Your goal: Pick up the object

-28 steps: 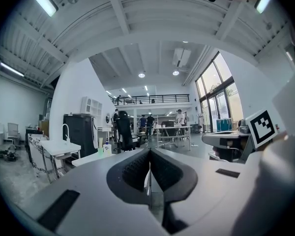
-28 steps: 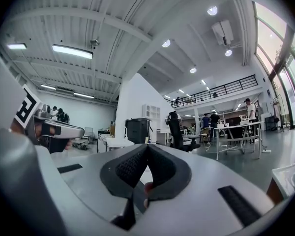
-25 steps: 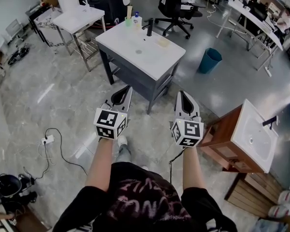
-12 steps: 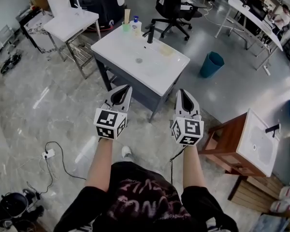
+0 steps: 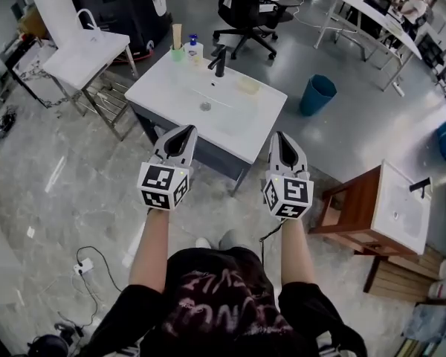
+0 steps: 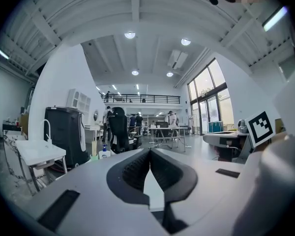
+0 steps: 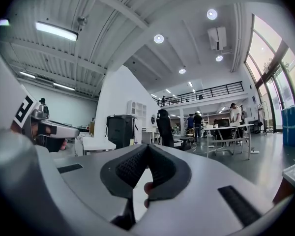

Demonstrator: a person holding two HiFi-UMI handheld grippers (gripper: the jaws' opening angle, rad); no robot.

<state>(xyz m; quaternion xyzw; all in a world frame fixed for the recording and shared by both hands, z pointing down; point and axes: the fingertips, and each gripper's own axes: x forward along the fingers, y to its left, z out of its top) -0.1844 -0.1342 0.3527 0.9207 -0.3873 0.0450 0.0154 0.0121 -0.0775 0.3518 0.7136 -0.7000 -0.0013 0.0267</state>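
A white sink top (image 5: pixel 230 117) on a dark vanity stands just ahead. On it are a black faucet (image 5: pixel 220 59), a green cup (image 5: pixel 178 51), a blue-capped soap bottle (image 5: pixel 195 47) and a pale yellow block (image 5: pixel 248 85). My left gripper (image 5: pixel 186 130) is held level over the top's near left edge, shut and empty. My right gripper (image 5: pixel 279 135) hovers beside the top's near right corner, also shut with nothing in it. In the left gripper view the jaws (image 6: pixel 150 150) meet, and the soap bottle (image 6: pixel 104 153) shows far off. The right gripper view shows the jaws (image 7: pixel 147 145) closed.
A second white basin table (image 5: pixel 85 50) stands at the back left, an office chair (image 5: pixel 241 6) behind the sink, a teal bin (image 5: pixel 318 94) to its right. A wooden vanity with a white basin (image 5: pixel 390 207) is close on my right. A cable and power strip (image 5: pixel 85 265) lie on the floor.
The view has advanced toward the sink vanity, which now lies right under the gripper tips. Both grippers stayed shut and side by side.
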